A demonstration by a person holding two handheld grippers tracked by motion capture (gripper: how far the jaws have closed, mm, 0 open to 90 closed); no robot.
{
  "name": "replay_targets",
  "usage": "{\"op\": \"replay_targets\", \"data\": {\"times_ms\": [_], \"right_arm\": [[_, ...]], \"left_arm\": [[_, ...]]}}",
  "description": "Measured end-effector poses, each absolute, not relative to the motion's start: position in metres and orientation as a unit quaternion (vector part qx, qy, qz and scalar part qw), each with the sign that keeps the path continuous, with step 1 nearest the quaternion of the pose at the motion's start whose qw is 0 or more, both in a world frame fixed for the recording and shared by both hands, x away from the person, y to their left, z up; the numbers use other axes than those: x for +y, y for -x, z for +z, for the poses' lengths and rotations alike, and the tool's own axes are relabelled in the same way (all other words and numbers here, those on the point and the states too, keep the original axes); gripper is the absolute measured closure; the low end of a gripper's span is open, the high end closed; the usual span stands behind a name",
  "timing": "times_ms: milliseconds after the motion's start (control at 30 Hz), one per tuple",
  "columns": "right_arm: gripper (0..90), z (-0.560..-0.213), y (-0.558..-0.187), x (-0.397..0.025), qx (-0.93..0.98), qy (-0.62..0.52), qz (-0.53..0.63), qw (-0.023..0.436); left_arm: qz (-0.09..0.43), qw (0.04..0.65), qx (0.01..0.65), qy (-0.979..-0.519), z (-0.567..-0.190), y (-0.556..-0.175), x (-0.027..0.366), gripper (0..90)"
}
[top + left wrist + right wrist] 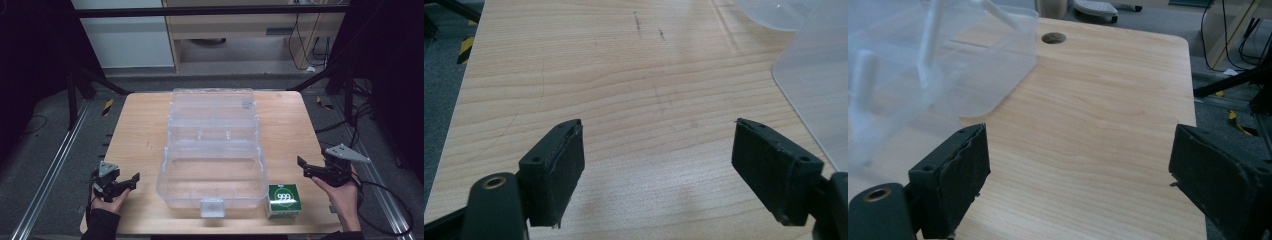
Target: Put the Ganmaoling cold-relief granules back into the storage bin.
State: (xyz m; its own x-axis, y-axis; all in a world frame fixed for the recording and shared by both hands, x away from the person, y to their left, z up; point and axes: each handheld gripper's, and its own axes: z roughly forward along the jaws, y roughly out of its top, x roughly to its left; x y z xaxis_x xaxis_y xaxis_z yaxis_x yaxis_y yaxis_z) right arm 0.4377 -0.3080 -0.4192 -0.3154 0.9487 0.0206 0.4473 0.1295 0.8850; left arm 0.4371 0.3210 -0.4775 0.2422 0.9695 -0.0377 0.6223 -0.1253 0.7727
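Observation:
A clear plastic storage box (212,150) stands open in the middle of the wooden table (140,135), its lid thrown back toward the far edge. A small green and white carton (283,200) sits by the box's near right corner. My left gripper (131,181) is held at the near left of the table, open, with bare wood between its pads (561,167). My right gripper (306,168) hovers at the table's right edge, open and holding nothing; its pads (955,170) frame bare wood, with the box (923,65) to their left.
The box's corner (814,85) lies to the right of the left gripper. A round hole (1053,37) is cut in the tabletop near the far right corner. Metal rails and cables run along the floor on both sides of the table.

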Motion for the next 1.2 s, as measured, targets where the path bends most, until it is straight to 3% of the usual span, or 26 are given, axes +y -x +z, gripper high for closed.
{"op": "replay_targets", "data": {"times_ms": [467,1200], "right_arm": [[7.2,-0.376,-0.438,-0.299,0.721,-0.458,0.432,0.288],[3.3,-0.355,-0.43,-0.271,0.863,-0.305,0.353,0.196]], "left_arm": [[0.248,0.343,0.564,-0.709,-0.48,-0.439,0.323,20.1],[0.249,0.341,0.555,-0.717,-0.481,-0.44,0.322,19.7]]}}
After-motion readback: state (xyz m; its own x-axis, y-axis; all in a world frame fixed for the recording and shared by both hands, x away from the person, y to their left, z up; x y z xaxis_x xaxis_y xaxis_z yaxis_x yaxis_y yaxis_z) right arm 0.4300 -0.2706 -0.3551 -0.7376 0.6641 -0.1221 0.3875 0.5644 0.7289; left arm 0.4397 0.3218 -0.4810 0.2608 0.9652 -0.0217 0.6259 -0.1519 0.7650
